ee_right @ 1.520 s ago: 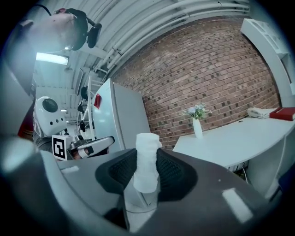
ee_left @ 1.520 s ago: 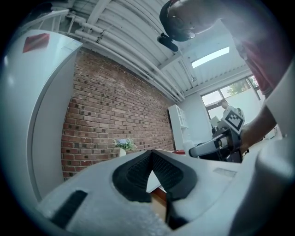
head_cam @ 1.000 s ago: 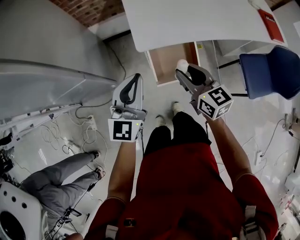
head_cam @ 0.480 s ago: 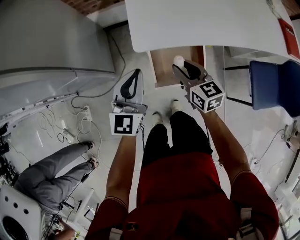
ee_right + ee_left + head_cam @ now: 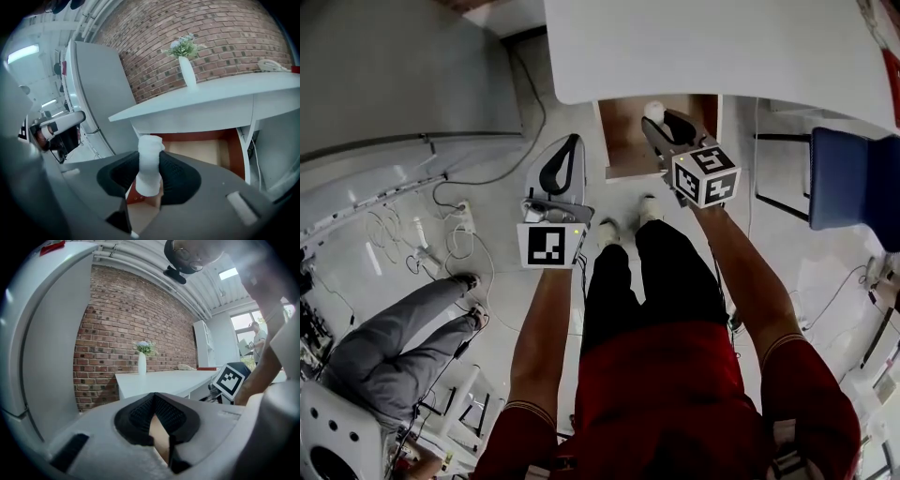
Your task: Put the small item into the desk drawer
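Note:
An open wooden drawer (image 5: 626,139) hangs under the white desk (image 5: 703,42). My right gripper (image 5: 661,120) is over the drawer's right part, shut on a small white item (image 5: 653,110) that stands upright between its pads. In the right gripper view the white item (image 5: 150,164) is pinched in the right gripper (image 5: 149,172), with the drawer's pale bottom (image 5: 199,151) just beyond. My left gripper (image 5: 569,150) hangs over the floor, left of the drawer, jaws together and holding nothing. The left gripper (image 5: 154,417) points at the desk (image 5: 164,378).
A blue chair (image 5: 861,187) stands right of the desk. A seated person's grey-trousered legs (image 5: 394,337) and floor cables (image 5: 403,239) are at the left, below a large grey cabinet (image 5: 394,75). A white vase with flowers (image 5: 187,70) sits on the desk.
My right gripper has carried the white item forward, from the drawer's front edge to over the drawer. The left gripper has kept its place beside it.

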`<state>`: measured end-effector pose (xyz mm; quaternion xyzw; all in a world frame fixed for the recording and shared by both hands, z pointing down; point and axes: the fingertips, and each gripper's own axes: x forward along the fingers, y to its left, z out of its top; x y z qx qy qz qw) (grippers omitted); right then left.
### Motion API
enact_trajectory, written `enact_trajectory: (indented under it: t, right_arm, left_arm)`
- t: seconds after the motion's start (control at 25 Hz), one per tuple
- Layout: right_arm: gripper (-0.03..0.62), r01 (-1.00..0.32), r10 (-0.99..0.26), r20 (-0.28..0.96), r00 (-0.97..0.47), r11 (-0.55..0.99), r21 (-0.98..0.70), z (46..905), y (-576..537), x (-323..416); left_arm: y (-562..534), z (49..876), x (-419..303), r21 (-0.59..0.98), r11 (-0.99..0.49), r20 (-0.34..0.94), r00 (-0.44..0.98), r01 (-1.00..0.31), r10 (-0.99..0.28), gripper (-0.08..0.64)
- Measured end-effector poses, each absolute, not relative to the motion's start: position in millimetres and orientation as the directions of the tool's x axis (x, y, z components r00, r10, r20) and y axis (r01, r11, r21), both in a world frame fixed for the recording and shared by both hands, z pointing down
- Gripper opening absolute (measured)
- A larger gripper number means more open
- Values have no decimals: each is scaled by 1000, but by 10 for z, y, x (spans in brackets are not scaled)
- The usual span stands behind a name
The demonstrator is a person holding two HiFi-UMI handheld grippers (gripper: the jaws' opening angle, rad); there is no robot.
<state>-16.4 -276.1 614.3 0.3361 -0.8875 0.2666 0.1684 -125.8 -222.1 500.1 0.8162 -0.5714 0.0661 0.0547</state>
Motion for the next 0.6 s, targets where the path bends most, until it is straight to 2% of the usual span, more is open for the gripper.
enact_trajectory:
  t: [0.6]
  right_arm:
    - [141, -730, -474, 581, -662, 583, -355, 7048, -3080, -251]
  left_arm:
    - [-2431, 5511, -1423, 45, -293, 221, 295, -955, -929, 4]
